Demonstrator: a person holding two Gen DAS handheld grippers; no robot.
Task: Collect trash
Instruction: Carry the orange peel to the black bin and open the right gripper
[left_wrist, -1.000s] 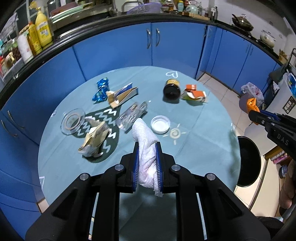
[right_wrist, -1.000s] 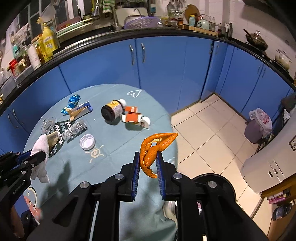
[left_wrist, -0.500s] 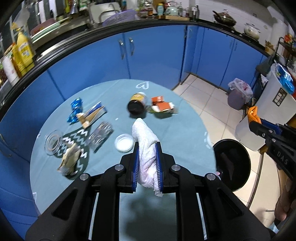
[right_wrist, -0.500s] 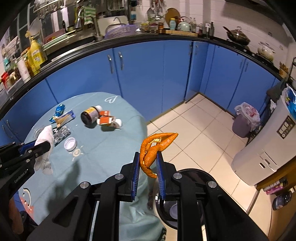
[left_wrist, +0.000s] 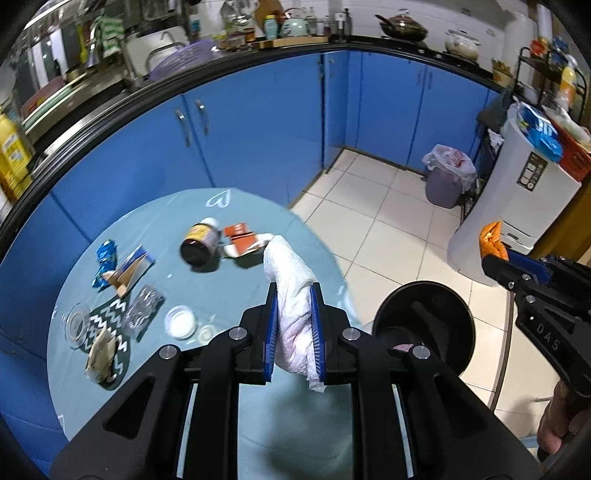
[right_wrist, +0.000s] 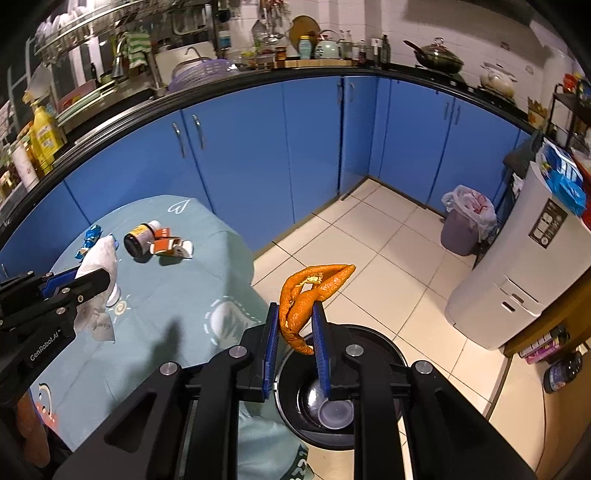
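Both claws swung toward bin (right_wrist: 332, 387); left claw (left_wrist: 294, 325) grips tissue (left_wrist: 291, 280), right claw (right_wrist: 295, 334) grips peel (right_wrist: 314, 288).

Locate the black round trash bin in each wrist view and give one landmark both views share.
Left wrist view: the black round trash bin sits on the tiled floor, right of centre, beside the table's edge.
Right wrist view: it lies at bottom centre, directly beneath the right hand-held gripper and its orange peel.
Shared landmark: the dark brown jar lying on its side.

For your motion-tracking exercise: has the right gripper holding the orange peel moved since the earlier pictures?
Yes. The right gripper with the orange peel has swung right, off the table, to above the black trash bin.
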